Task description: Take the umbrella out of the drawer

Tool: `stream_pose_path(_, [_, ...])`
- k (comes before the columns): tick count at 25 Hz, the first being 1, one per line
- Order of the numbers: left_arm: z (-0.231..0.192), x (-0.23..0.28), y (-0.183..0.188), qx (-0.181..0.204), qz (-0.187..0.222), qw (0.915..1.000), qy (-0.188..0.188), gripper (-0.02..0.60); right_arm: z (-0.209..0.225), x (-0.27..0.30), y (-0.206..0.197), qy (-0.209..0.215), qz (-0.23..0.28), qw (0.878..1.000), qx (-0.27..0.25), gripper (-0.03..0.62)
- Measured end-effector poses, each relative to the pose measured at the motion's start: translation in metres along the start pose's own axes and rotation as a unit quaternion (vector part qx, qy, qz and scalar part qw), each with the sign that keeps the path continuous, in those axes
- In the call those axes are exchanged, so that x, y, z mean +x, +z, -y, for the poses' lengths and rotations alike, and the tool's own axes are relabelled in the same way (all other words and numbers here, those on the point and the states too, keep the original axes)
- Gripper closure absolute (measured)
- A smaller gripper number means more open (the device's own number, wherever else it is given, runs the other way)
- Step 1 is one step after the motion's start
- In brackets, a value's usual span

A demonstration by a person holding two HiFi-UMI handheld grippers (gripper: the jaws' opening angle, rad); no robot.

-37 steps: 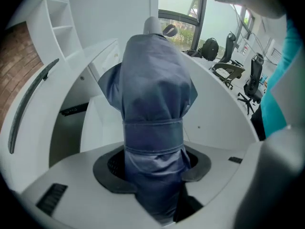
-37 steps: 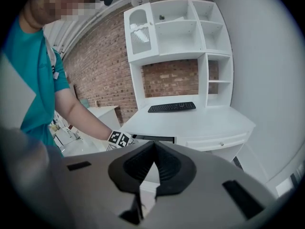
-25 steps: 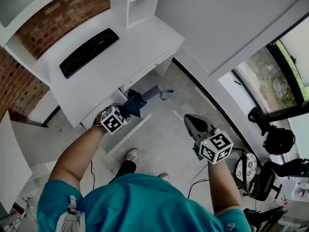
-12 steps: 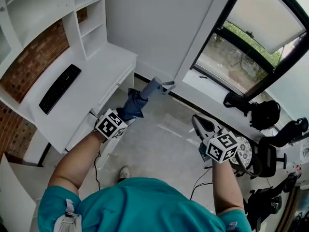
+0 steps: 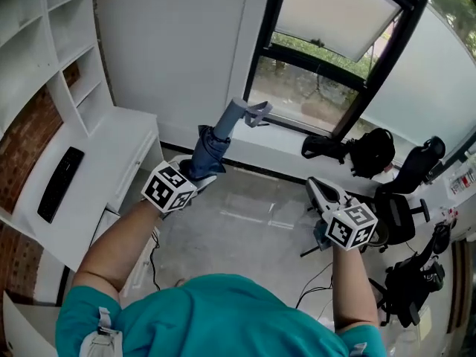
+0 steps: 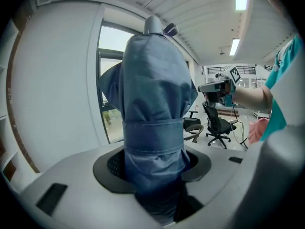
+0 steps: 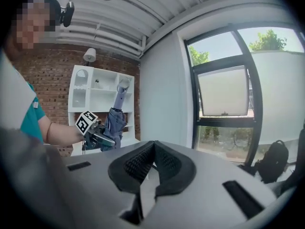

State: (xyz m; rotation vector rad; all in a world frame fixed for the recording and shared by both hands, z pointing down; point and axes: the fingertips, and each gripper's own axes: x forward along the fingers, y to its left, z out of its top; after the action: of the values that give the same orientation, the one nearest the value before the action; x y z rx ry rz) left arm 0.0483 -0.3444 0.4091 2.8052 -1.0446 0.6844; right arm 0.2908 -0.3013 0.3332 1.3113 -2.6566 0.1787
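Observation:
The folded blue umbrella (image 5: 207,149) stands up out of my left gripper (image 5: 195,171), with its grey handle (image 5: 236,113) and wrist strap toward the window. In the left gripper view both jaws press on the umbrella's lower cloth (image 6: 153,128), which fills the middle of that view. The umbrella hangs in the air, away from the desk. My right gripper (image 5: 316,186) is held up at the right, shut with nothing between its pads (image 7: 164,163). Its view shows the left gripper (image 7: 97,136) and the umbrella (image 7: 116,119) off to the left.
A white desk (image 5: 111,162) with a black keyboard (image 5: 56,184) stands at the left under white shelves (image 5: 44,58). Ahead is a large window (image 5: 335,43) with a black backpack (image 5: 364,151) on its sill. Office chairs (image 5: 401,207) and cables are at the right.
Both hands have risen and swung from the desk toward the window. The umbrella, still gripped on the left, has gone from over the drawer to high in the air.

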Motion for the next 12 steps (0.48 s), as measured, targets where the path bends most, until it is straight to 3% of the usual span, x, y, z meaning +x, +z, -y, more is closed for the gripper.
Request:
stream_pose_path(7, [0.037, 0.018, 0.092, 0.026, 0.056, 0.9972, -0.043, 0.348, 0.049, -0.072, 0.022, -0.064, 0.036, 0.997, 0.012, 0.572])
stream_pose_path(12, [0.049, 0.009, 0.121, 0.017, 0.087, 0.9940, -0.065, 0.348, 0.055, -0.090, 0.025, -0.083, 0.047, 0.995, 0.008, 0.572])
